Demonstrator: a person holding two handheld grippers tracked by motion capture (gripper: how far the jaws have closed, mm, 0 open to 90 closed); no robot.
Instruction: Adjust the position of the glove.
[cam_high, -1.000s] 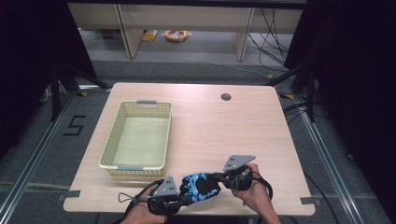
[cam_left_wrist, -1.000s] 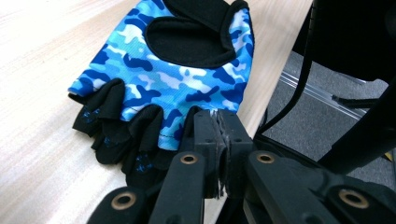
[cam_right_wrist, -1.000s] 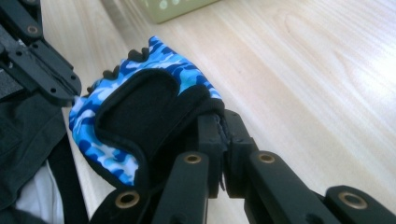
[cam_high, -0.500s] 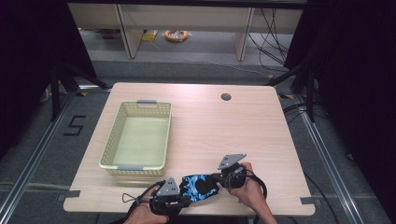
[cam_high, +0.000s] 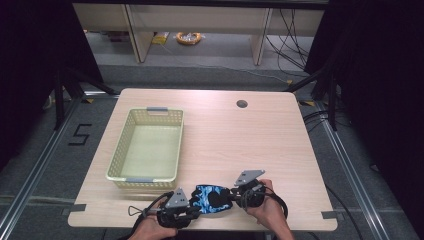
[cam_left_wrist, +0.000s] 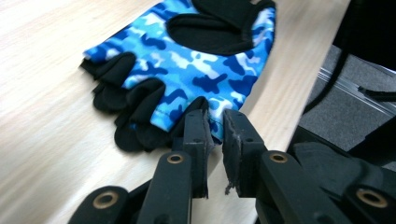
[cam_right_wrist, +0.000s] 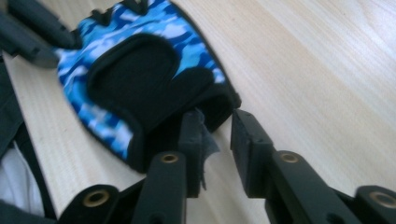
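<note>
High view: blue camo fingerless glove (cam_high: 212, 198) lies flat at the counter's (cam_high: 260, 145) near edge, about mid-width. Left claw (cam_high: 192, 212) sits at the glove's finger end, right claw (cam_high: 234, 194) at its cuff end, a hand behind each. Pale yellow basket (cam_high: 146, 148) stands on the counter's left half, apart from the glove.

Left gripper view: left claw (cam_left_wrist: 215, 122) has just been opening, narrow gap between the jaws, tips at the glove's (cam_left_wrist: 187, 60) blue edge beside the black finger stubs; nothing pinched, fabric released.

Right gripper view: right claw (cam_right_wrist: 215, 119) has just been opening, wider gap, bare counter (cam_right_wrist: 317, 70) between the jaws. Left jaw tip just at the glove's (cam_right_wrist: 140, 70) black cuff, right jaw clear of it. Not gripping.
</note>
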